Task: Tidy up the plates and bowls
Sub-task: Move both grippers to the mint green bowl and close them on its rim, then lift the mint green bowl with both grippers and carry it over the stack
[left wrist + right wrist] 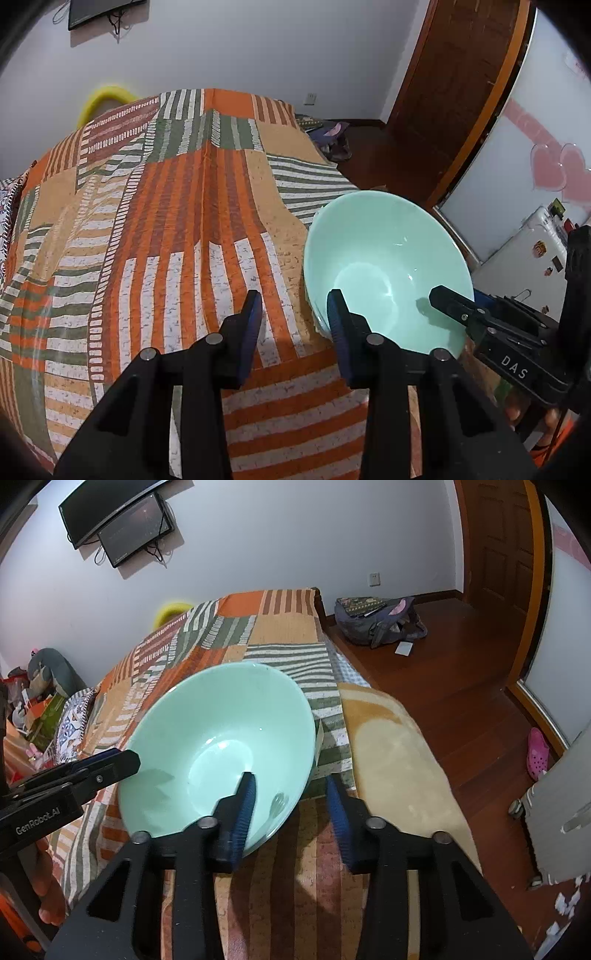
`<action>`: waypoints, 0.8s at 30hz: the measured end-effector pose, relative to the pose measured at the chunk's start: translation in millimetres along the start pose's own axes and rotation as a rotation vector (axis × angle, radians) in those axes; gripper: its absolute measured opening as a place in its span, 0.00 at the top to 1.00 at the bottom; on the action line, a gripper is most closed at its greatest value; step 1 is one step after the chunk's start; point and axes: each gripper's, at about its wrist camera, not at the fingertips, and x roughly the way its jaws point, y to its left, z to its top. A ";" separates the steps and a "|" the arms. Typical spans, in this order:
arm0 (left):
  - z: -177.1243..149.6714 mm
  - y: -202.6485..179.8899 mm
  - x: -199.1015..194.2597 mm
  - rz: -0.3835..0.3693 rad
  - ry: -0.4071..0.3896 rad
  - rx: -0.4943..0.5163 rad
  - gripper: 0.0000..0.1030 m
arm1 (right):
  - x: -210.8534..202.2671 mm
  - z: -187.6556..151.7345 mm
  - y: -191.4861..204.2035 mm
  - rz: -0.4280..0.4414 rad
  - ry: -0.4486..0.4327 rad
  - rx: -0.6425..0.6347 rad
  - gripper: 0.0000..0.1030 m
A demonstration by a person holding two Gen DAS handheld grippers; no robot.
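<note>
Both grippers are at the rim of one mint-green bowl [221, 746] on the bed, grasp step in hand.

Left gripper [293, 325] has its right finger inside the bowl and left finger outside over the striped bedspread [166, 221]; jaws are apart w/ the rim between them, and I can't tell if the pads press it yet. Right gripper [290, 805] is the same on the opposite side: left finger inside, right finger outside, a gap visible, so not clamped as far as I see. Next move, I judge: close both on the rim evenly, then lift level. Bowl sits near the bed's right edge, by the beige blanket [391, 746]; wood floor [461, 672] is beyond. More open room is to the left, across the bedspread.
</note>
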 end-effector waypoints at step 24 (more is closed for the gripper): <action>-6.5 -15.7 -45.5 -0.029 0.012 0.039 0.88 | -37.1 3.1 27.9 -0.012 -0.036 -0.037 0.80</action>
